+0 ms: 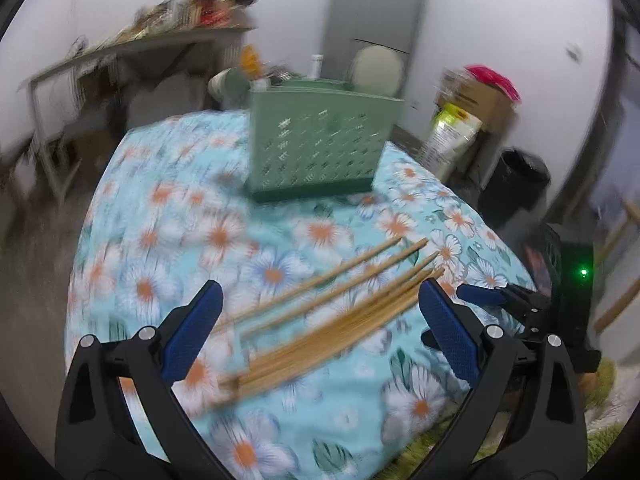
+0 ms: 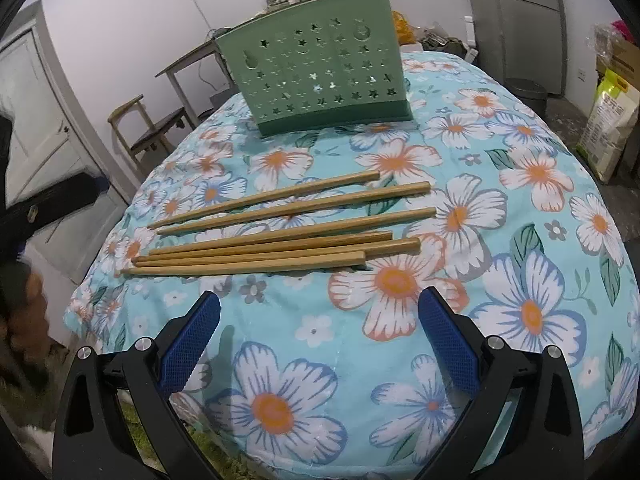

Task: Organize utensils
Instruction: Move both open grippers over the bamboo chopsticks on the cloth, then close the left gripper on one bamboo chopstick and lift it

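Left wrist view is motion-blurred, smearing the chopsticks (image 1: 332, 312) and holder (image 1: 320, 144).

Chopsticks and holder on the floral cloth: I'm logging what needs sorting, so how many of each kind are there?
Wooden chopsticks: 6, all lying loose on the cloth.
Green perforated utensil holder: 1, standing upright behind them.
Total: 7.

Support surface: table under a light-blue cloth printed with white and orange flowers (image 2: 400, 360). Lying directly on it: six tan wooden chopsticks (image 2: 276, 224), loosely parallel, the upper three spread apart, the lower three bunched and touching. Behind them, well apart, a sage-green plastic utensil holder with star-shaped cutouts (image 2: 320, 76) stands upright.
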`<state>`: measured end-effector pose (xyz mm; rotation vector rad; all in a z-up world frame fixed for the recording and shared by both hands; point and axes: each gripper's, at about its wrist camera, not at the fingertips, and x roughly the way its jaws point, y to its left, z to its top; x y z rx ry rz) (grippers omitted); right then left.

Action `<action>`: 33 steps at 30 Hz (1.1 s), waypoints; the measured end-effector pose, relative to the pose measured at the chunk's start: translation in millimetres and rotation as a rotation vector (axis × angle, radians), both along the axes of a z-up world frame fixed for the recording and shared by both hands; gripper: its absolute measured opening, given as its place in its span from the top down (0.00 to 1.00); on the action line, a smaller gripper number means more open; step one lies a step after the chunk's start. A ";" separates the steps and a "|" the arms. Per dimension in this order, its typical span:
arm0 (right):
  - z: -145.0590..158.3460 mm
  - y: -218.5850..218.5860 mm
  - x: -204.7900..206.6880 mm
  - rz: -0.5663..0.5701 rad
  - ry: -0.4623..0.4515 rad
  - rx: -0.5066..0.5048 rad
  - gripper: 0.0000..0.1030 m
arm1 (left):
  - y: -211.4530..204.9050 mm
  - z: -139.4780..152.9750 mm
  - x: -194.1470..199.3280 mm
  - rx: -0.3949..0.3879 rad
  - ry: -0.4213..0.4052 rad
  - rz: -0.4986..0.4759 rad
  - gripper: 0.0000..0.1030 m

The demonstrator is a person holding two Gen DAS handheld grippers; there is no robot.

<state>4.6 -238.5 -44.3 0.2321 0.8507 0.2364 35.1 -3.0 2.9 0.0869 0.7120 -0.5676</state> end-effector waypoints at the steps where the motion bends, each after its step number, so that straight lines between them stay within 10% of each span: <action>1: 0.6 0.2 -0.3 0.007 -0.001 0.004 0.06 | -6.2 3.4 5.6 0.018 -0.012 -0.029 0.13; 10: 0.6 -3.1 -0.3 0.026 0.001 0.024 0.25 | -78.4 -14.5 56.9 0.284 0.024 -0.344 0.60; 19: -0.7 -7.4 4.3 0.022 0.012 0.038 0.32 | -122.9 -47.4 71.2 0.409 0.100 -0.552 0.82; 33: -1.1 -7.2 4.9 0.023 0.013 0.036 0.32 | -149.4 -75.4 105.2 0.441 0.246 -0.577 0.85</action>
